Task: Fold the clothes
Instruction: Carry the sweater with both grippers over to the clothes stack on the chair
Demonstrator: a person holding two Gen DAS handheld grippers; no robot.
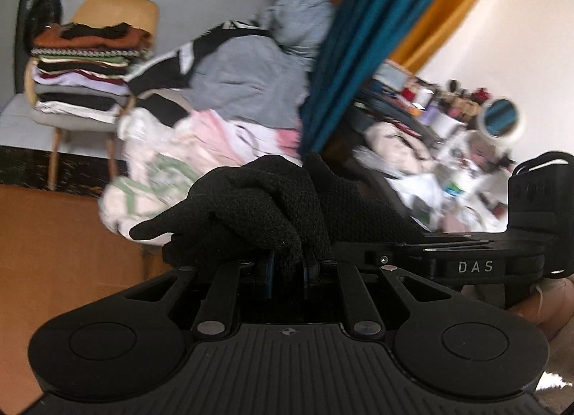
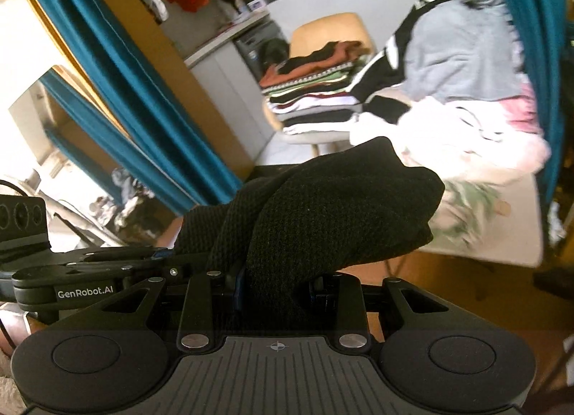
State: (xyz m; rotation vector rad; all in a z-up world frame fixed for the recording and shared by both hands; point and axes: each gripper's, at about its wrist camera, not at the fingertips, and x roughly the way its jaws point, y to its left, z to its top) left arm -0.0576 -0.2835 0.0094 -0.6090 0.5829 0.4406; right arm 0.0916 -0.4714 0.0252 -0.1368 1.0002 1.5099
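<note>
Black knit garment [image 1: 272, 199] bunched, no clear axis; left gripper [image 1: 287, 266], right gripper [image 2: 276, 286] both clamping it

A matte black plastic left gripper [image 1: 287, 268], ribbed along the lower frame and flanked by round discs and silver rivets, is seen; "DAS" is printed at right. "GenRobot.AI" is lettered at lower left beside the matching right gripper [image 2: 276, 289].

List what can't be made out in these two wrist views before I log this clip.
- Left wrist: black knit garment drapes over the left gripper, hiding its tips.
- Right wrist: the same covers the right gripper.
- Both: unfolded clothes pile blurred.
- Left wrist: cluttered shelf, items too small and blurred.
</note>
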